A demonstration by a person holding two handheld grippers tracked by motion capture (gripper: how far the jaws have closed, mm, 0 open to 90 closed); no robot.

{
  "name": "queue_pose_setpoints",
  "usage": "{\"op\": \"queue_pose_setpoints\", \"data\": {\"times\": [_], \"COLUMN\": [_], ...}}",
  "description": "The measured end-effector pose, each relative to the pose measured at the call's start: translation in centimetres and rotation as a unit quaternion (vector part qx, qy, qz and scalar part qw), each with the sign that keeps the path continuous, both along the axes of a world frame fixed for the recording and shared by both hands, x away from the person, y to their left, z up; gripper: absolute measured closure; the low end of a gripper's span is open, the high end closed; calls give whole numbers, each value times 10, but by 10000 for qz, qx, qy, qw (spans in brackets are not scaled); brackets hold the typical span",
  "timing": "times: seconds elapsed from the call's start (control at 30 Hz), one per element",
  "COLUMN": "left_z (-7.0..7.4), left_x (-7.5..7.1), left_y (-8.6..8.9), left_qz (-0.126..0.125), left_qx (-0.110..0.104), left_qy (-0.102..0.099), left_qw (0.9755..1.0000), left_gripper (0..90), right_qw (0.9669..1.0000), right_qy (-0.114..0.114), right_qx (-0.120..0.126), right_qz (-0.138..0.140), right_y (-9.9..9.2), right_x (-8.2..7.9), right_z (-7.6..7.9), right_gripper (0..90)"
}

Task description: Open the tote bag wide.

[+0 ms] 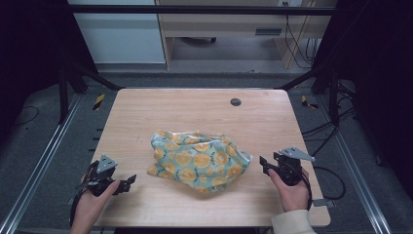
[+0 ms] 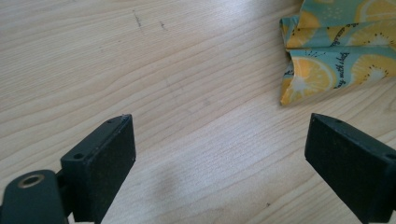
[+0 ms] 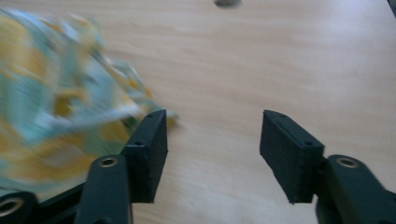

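Observation:
A crumpled teal cloth with orange-slice print (image 1: pixel 197 160) lies in a heap at the middle of the wooden table (image 1: pixel 195 107). My left gripper (image 1: pixel 127 183) sits near the table's front left, open, with bare wood between its jaws; a corner of the cloth (image 2: pixel 327 60) lies ahead and to its right. My right gripper (image 1: pixel 264 165) hovers just right of the cloth, open and holding nothing. In the right gripper view (image 3: pixel 214 154) the cloth (image 3: pixel 60 102) is blurred and lies beside the left jaw.
A small dark round grommet (image 1: pixel 235 102) is set in the table near its far edge (image 3: pixel 227 2). Black frame posts stand at both sides, and cables lie on the floor to the right. A person's hands hold both grippers at the front edge.

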State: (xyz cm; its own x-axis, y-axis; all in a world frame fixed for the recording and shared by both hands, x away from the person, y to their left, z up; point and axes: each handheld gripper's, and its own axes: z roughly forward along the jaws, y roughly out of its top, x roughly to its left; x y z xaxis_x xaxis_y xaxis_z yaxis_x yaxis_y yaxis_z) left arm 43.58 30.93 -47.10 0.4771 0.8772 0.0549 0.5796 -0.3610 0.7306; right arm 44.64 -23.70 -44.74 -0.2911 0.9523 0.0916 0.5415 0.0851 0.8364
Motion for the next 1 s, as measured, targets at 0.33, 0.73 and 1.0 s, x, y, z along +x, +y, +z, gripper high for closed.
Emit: {"op": "queue_pose_setpoints", "data": {"times": [0.33, 0.73, 1.0], "left_z": [-1, -1, -3], "left_x": [0, 1, 2], "left_y": [1, -4, -6], "left_qz": [5, -99, -132], "left_qx": [-7, 190, 270], "left_qy": [33, 54, 99], "left_qw": [10000, 9998, 9995], "left_gripper": [85, 85, 85], "right_qw": [9933, 9813, 9768], "right_qy": [-243, 146, 299], "right_qx": [-484, -1038, -1323], "right_qz": [1023, 1617, 1655], "right_y": [41, 72, 87], "right_x": [7, 29, 46], "right_z": [53, 63, 58], "right_gripper": [567, 616, 615]}}
